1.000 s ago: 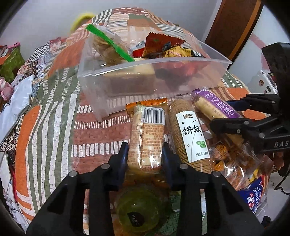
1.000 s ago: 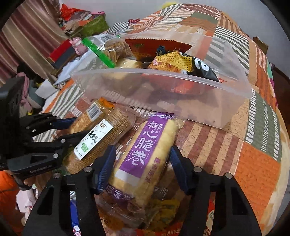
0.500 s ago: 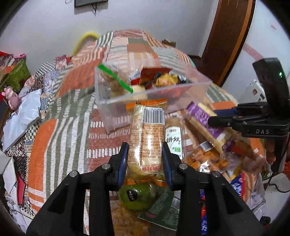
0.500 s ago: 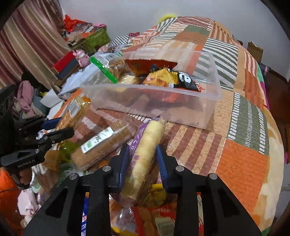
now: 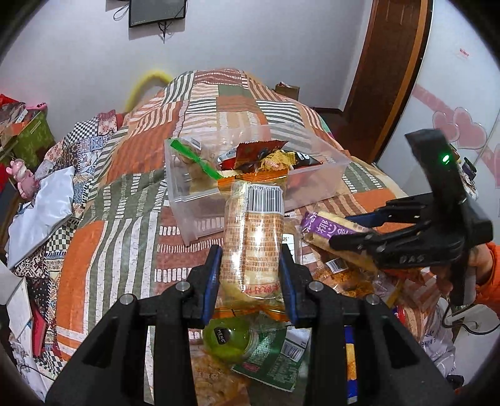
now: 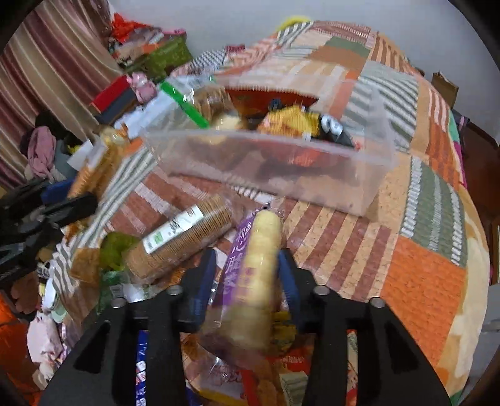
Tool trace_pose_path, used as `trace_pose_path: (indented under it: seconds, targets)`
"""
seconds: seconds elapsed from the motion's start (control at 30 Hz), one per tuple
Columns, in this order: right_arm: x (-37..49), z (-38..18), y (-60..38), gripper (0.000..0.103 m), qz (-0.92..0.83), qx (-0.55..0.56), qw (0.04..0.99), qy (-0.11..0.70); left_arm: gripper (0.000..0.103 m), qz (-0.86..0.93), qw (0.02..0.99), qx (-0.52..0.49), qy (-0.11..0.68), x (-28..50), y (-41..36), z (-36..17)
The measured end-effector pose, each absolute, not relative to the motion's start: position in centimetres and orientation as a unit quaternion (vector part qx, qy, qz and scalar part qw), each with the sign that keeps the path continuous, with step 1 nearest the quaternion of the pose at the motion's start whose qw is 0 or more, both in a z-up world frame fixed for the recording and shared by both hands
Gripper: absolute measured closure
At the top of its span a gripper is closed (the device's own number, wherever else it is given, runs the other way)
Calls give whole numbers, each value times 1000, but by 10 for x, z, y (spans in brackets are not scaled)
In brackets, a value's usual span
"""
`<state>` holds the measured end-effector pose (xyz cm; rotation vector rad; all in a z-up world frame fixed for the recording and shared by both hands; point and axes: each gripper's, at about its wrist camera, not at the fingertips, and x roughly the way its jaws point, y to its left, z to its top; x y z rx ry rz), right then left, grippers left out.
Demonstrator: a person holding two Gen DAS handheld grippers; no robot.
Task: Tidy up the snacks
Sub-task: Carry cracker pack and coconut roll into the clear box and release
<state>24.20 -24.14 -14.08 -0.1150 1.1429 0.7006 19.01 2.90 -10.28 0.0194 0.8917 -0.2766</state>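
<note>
My left tongs (image 5: 250,274) clamp a barcoded biscuit pack (image 5: 253,240). My right tongs (image 6: 247,281), just reopening slightly, grip a purple roll pack (image 6: 253,271); the clear bin (image 6: 312,168) sits at twelve o'clock.

A patchwork quilt (image 5: 218,103) covers the bed; a dark screen (image 5: 156,11) hangs on the white wall. A brown door (image 5: 387,71) stands at right; striped curtains (image 6: 47,62) hang at left.

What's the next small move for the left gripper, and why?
Probably carry it forward over the clear plastic bin and release. The left gripper already grips the barcoded cracker pack, lifted off the snack pile, and the bin sits just beyond it.
</note>
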Motion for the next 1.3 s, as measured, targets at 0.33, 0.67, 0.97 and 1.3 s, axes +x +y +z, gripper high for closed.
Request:
trace_pose_path:
  seconds: [0.33,0.67,0.97,1.3]
  targets:
    - [243,-159,-237,61,330,-68,773,537,68,-128,891,2,435,196,36,-109]
    - [218,-129,-246,61,341,-81,803,482,68,-123,901,-1,416,201,35,-95]
    - [223,-77,-258,61,343,-56,841,414,68,-116,915,-15,387,221,33,-75]
    - [281,-65,-265,61,300,-15,874,383,68,-94,915,-32,391,285,38,-78]
